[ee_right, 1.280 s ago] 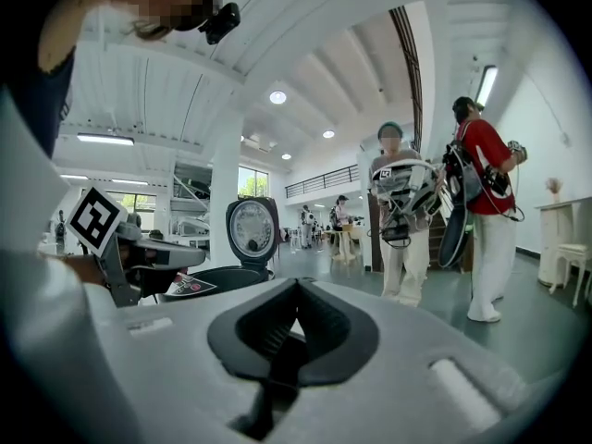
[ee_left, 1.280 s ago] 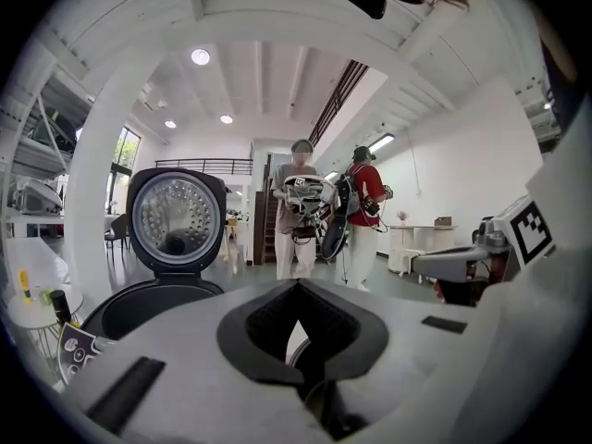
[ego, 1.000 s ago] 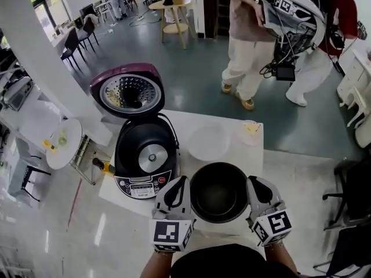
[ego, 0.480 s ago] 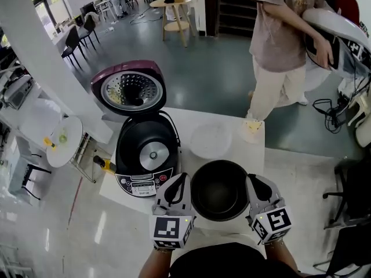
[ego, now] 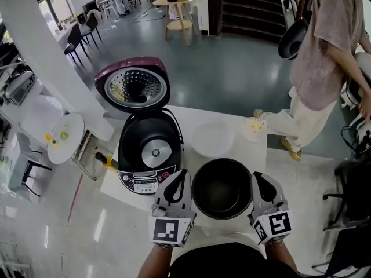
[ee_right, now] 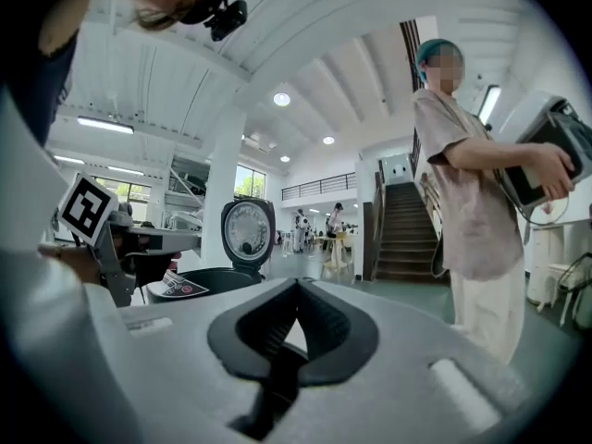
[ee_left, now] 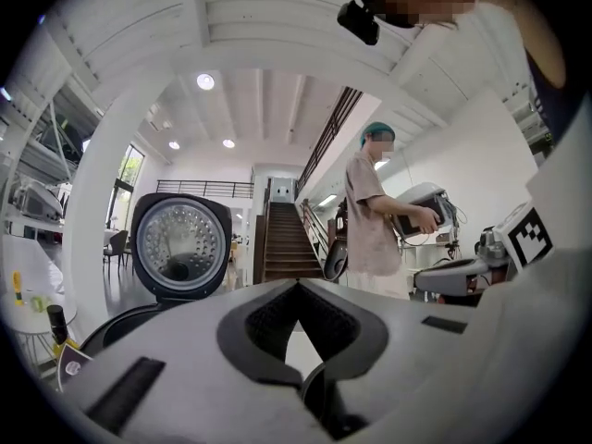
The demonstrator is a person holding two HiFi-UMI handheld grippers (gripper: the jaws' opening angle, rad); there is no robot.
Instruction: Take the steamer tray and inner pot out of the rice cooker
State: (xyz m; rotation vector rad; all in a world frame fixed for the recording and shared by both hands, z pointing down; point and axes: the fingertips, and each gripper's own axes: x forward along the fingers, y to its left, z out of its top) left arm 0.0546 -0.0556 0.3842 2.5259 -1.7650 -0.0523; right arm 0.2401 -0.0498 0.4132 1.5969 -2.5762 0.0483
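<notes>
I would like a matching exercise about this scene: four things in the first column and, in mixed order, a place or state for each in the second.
Things
1. inner pot
2. steamer tray
3. rice cooker lid
4. rice cooker body

Places or states
A. swung open, its perforated inside showing
B. lying on the white table, beyond the black pot
C. gripped at its rim between the left tool and the right tool
D. hollow, with the round plate at its bottom showing

Right pairs: 1-C, 2-B, 3-A, 4-D

The left tongs [ee_left: 296, 287] clamp the inner pot [ee_left: 313, 392] at its rim, rice cooker lid [ee_left: 178, 245] open beyond.
</notes>
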